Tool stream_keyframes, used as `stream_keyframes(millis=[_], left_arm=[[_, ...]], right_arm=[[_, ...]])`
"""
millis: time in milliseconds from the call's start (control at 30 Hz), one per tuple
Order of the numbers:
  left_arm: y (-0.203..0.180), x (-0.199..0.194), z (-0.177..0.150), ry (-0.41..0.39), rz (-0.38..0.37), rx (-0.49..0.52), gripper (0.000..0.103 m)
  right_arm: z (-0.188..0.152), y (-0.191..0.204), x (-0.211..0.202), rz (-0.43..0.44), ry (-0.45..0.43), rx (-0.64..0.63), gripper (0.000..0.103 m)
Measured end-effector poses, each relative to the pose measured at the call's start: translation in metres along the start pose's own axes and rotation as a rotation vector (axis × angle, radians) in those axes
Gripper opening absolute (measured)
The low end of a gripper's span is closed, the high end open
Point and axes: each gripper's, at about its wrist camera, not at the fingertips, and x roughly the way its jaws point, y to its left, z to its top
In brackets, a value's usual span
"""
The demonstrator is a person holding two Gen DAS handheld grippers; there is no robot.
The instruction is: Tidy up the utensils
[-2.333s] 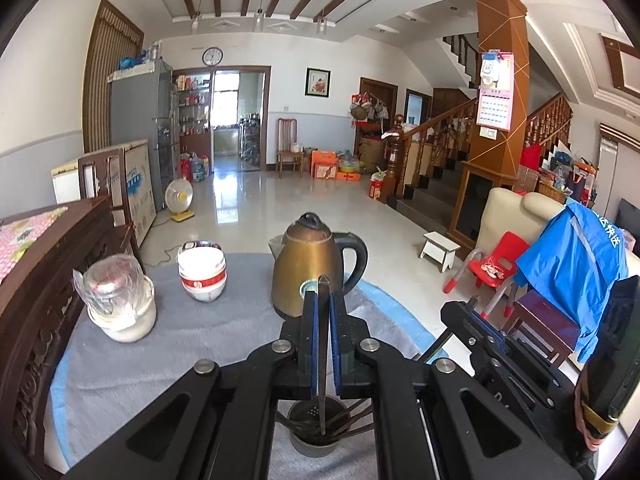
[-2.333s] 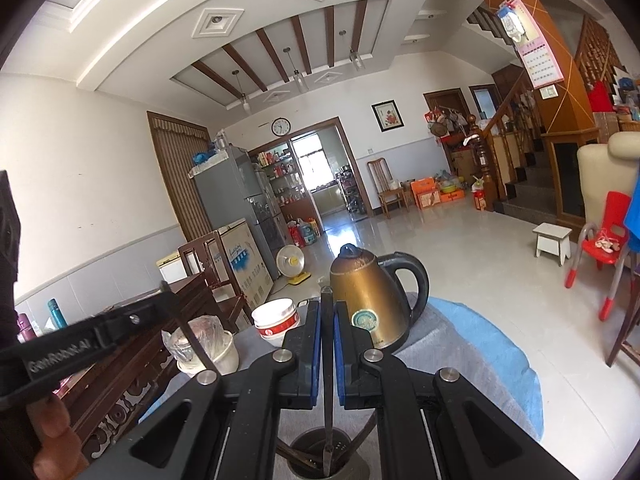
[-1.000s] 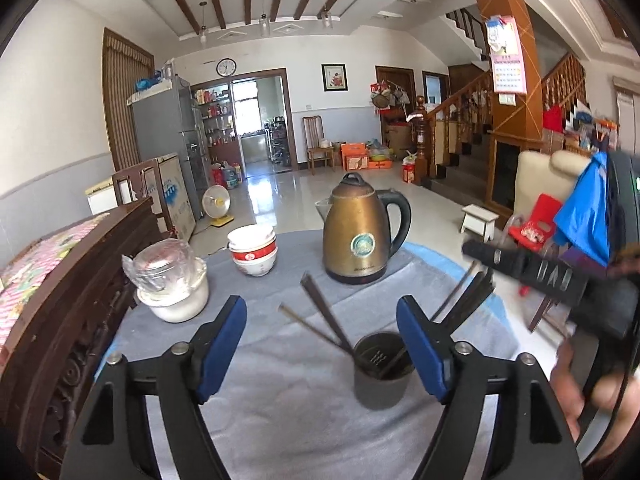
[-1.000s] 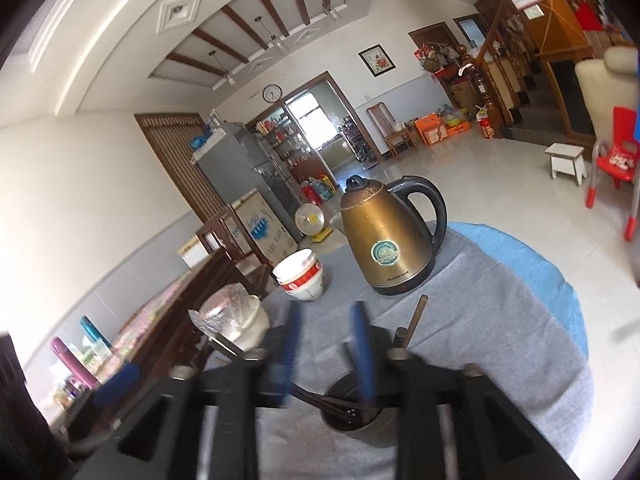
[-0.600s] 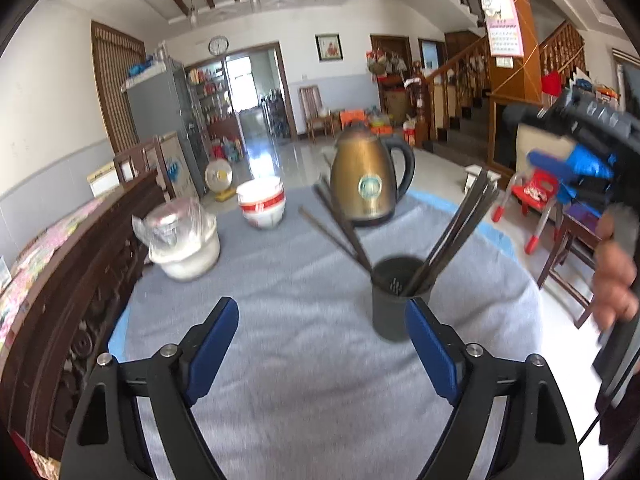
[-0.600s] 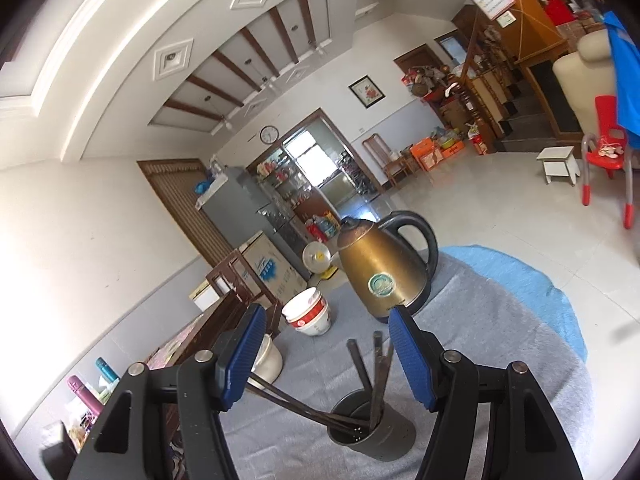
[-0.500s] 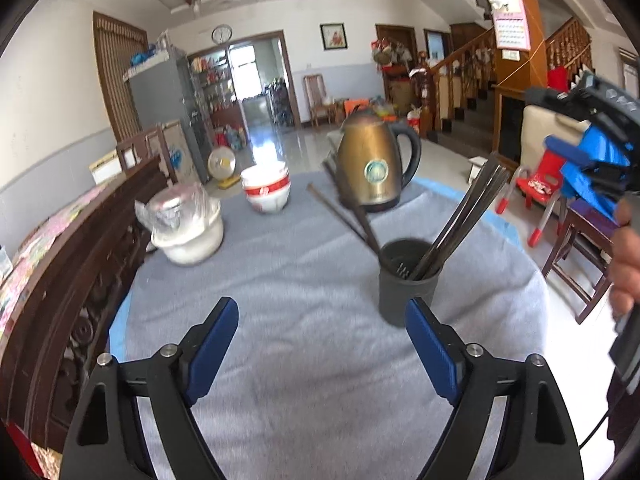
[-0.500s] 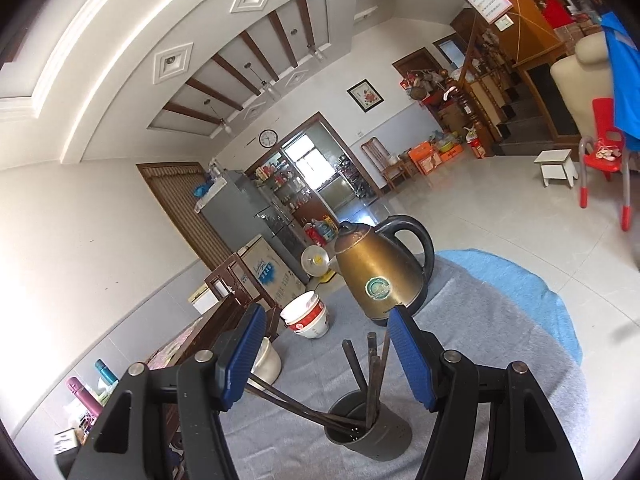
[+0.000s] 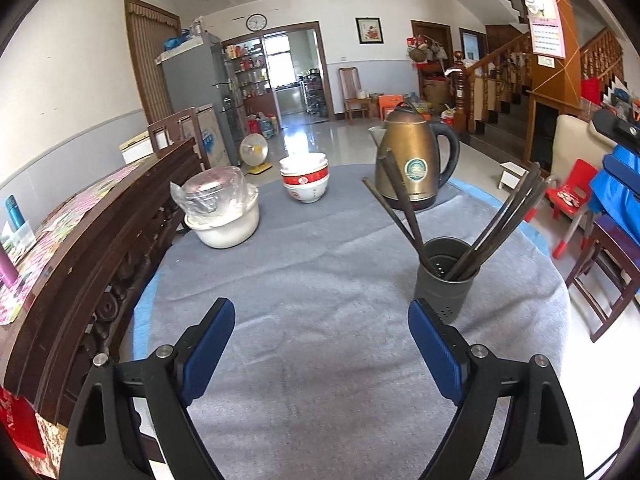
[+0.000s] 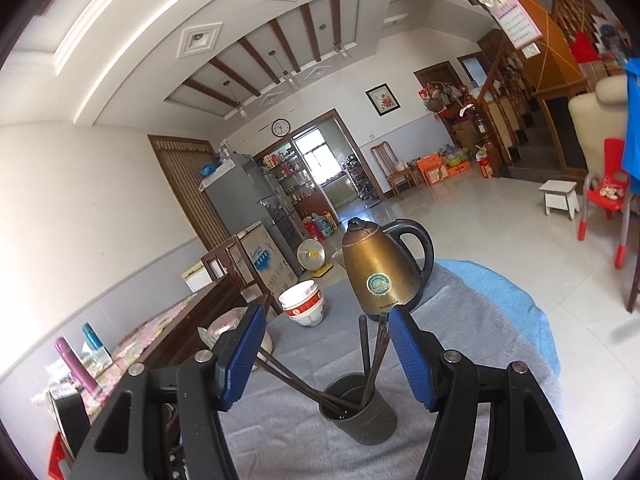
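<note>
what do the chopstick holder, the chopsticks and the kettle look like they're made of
Chopstick holder: dark grey, matte, with small drain holes; plastic or coated metal, hard to tell.
Chopsticks: dark brown, slim, dull; probably wood or bamboo.
Kettle: brushed bronze-coloured metal body with a soft sheen, glossy black handle, likely plastic.

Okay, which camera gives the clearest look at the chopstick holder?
The left wrist view: the chopstick holder stands whole and unblocked, chopsticks fanning out both sides. In the right wrist view it sits low between the open fingers, its left side partly hidden.
</note>
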Motion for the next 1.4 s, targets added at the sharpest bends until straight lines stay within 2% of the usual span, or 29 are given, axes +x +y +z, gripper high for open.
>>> stream_keyframes(millis=[467,900,1400], left_arm=[[-0.004,-0.003,0.0,0.016,0.037,0.007,0.09],[-0.014,0.014,0.003,0.054,0.07,0.03,0.09],[-0.02,0.026,0.007,0.073,0.079,0.029,0.09]], right_arm=[[-0.018,0.0,-0.008,-0.036,0.047,-0.037,0.068],[-0.037,-0.002,-0.006,-0.076,0.083,-0.101,0.068],[-0.046,-0.014,-0.009,-0.159,0.104,-0.161,0.069]])
